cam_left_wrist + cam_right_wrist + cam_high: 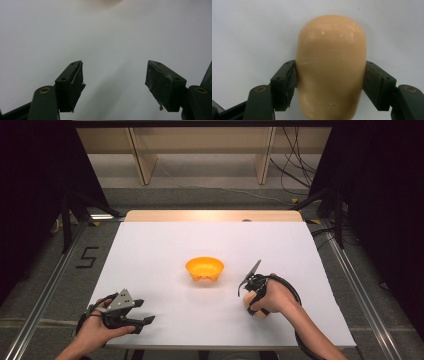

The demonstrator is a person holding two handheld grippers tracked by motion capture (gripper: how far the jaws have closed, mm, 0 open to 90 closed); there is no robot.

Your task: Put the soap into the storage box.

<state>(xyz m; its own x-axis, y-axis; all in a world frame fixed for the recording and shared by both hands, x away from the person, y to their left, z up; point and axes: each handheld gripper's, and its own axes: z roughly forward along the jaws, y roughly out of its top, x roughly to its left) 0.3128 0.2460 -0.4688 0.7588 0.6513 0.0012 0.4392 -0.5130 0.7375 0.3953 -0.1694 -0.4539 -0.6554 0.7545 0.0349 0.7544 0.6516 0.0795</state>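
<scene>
Your right gripper (pixel 330 75) had its two black jaws pressed against the sides of a tan, rounded block (pixel 331 67), one pad on each flank, so it was gripping the block. In the right gripper view the block's domed end pointed away from the camera, over the white table top (pixel 242 30). In the high view that gripper (pixel 252 296) sat at the near right of the table (pixel 150 250), tipped downward under your right hand (pixel 272 296), with a bit of the tan block (pixel 260 314) peeking out below the hand, close to the front edge.

Your left gripper (pixel 115 80) stood with its jaws spread wide and nothing between the pads; bare white table lay beyond them. In the high view it (pixel 142 320) rested at the near left corner of the table, held in your left hand (pixel 97 325), jaws pointing toward the right, well apart from the block.

An orange bowl (pixel 204 269) stood near the middle of the table, upright, between the two grippers and farther from you than both. It was nearer to your right gripper than to your left, but touched by neither. A black cable looped back from your right gripper along your forearm.
</scene>
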